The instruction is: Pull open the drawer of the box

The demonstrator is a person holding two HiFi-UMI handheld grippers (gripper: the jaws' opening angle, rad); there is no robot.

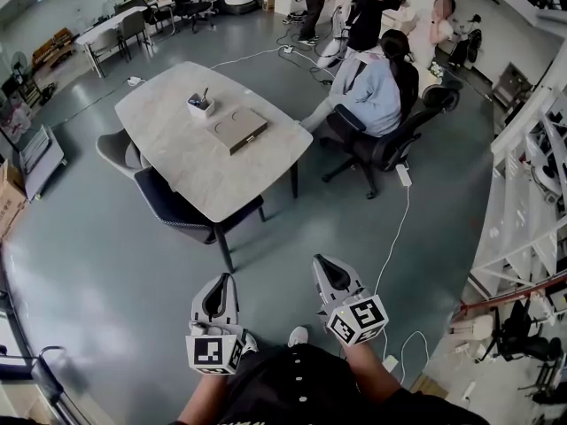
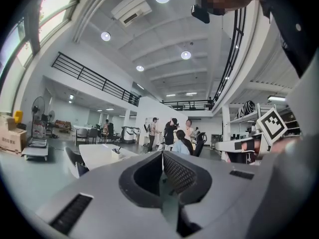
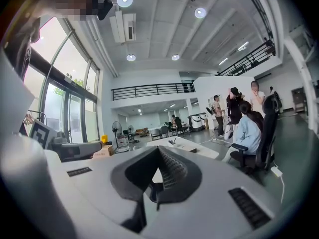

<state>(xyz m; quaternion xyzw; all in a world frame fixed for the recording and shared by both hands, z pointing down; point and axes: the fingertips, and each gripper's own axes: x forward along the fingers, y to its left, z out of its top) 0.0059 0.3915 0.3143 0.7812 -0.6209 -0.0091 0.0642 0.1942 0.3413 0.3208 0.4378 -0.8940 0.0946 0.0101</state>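
Note:
A flat brown-grey box [image 1: 237, 128] lies on the pale table [image 1: 168, 162] in the middle of the room, well ahead of me. Neither gripper is anywhere near it; both are held close to my body over the floor. My left gripper [image 1: 221, 280] has its jaws together with nothing between them, and in its own view the left gripper [image 2: 162, 156] points level towards the distant table [image 2: 99, 153]. Beside it, my right gripper [image 1: 322, 261] is likewise shut and empty, and the right gripper [image 3: 158, 151] also faces the table [image 3: 185, 144]. No drawer can be made out at this distance.
A small white pen holder [image 1: 200, 104] stands on the table beside the box. Dark chairs [image 1: 177, 209] are tucked in on the near side. A seated person [image 1: 376, 91] in an office chair is at the table's right, with a cable [image 1: 396, 228] on the floor and white racks [image 1: 532, 193] at the far right.

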